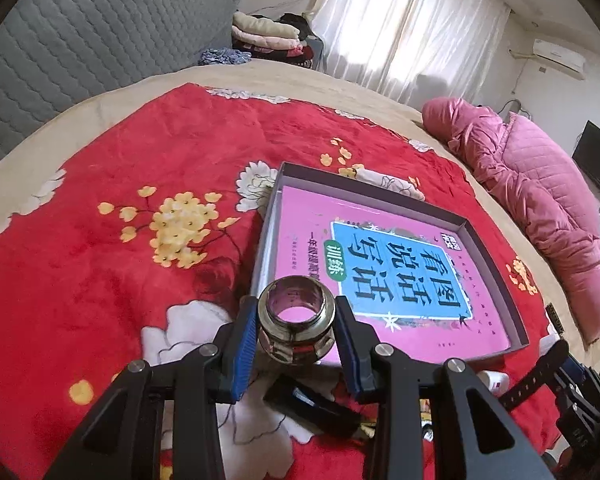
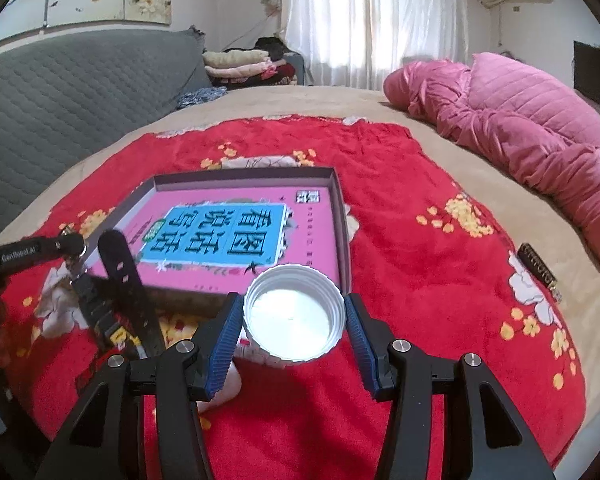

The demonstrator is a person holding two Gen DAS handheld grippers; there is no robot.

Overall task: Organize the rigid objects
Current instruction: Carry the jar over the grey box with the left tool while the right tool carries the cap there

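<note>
The left gripper has its jaws closed on a metal fitting, held over the near edge of the shallow box on the bed. The right gripper grips a white cap near the box's corner. Each piece likely should clear the rim fully, then be lowered flat onto the pink book before release, well apart from the other.
</note>
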